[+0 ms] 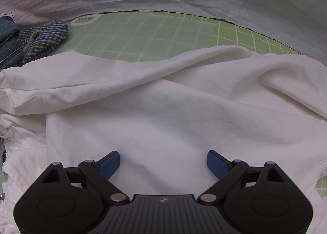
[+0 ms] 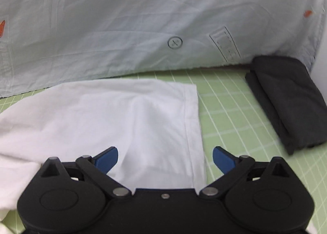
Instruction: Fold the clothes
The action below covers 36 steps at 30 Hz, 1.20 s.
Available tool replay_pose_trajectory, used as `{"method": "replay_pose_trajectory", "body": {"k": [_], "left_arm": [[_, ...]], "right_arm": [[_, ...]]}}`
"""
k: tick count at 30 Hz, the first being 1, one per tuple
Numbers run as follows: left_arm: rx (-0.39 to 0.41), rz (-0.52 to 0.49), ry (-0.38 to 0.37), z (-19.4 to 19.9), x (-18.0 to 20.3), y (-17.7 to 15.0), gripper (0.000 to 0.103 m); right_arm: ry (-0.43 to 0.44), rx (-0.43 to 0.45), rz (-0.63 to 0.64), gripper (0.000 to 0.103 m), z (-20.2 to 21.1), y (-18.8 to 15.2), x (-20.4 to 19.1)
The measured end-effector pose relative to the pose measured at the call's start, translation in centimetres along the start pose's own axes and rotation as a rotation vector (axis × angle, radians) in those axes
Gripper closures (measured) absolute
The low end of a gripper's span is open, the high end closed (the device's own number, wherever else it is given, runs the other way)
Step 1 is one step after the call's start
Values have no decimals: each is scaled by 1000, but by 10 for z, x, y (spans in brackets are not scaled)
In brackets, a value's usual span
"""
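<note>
Your left gripper (image 1: 163, 159) sits nearest in the left wrist view, its jaws spread wide with nothing pinched between the blue pads (image 1: 109, 163). It hangs over the white garment (image 1: 163, 115), which fills the near and middle part of that view and lies on the green cutting mat (image 1: 143, 36) with its white grid. A long fold of the white cloth runs across from the left edge to the right, just beyond the flat patch under your jaws. At the near left the garment bunches up, and you can make out a small fastener there, too small to name.

Your right gripper (image 2: 165, 157) is likewise spread, its blue pads empty. Below it lies the garment's right end, where a stitched hem runs from near to far; the hem passes between the two fingers, closer to the right one. The mat shows bare to the right of that hem.

Farther out on the left, a blue checked cloth (image 1: 46, 38) lies crumpled beside a piece of blue denim (image 1: 8, 40). A white plastic ring-shaped piece (image 1: 85, 20) rests on the mat behind them. On the far right, a folded dark grey garment (image 2: 286, 101) sits well apart from the white one. A pale sheet (image 2: 122, 29) with printed marks hangs along the far edge.
</note>
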<state>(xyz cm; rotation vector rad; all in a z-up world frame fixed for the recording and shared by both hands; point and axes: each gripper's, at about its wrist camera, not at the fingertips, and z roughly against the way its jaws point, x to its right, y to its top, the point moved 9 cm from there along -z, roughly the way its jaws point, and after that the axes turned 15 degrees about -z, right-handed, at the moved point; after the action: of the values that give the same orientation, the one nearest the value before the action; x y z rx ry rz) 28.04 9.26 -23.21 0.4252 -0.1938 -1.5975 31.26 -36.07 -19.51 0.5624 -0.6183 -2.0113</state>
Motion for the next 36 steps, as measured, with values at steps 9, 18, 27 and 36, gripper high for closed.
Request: {"method": "replay_pose_trajectory", "body": {"k": [9, 18, 27, 36], "left_arm": [[9, -35, -27, 18, 14, -6, 11], [-8, -10, -84, 27, 25, -34, 11], [-24, -6, -104, 20, 28, -43, 10], [-18, -11, -90, 16, 30, -45, 4]], "right_arm": [[160, -145, -375, 2, 14, -38, 20], [196, -183, -590, 5, 22, -53, 29], [369, -260, -923, 15, 9, -58, 36], [461, -329, -1036, 37, -4, -65, 24]]}}
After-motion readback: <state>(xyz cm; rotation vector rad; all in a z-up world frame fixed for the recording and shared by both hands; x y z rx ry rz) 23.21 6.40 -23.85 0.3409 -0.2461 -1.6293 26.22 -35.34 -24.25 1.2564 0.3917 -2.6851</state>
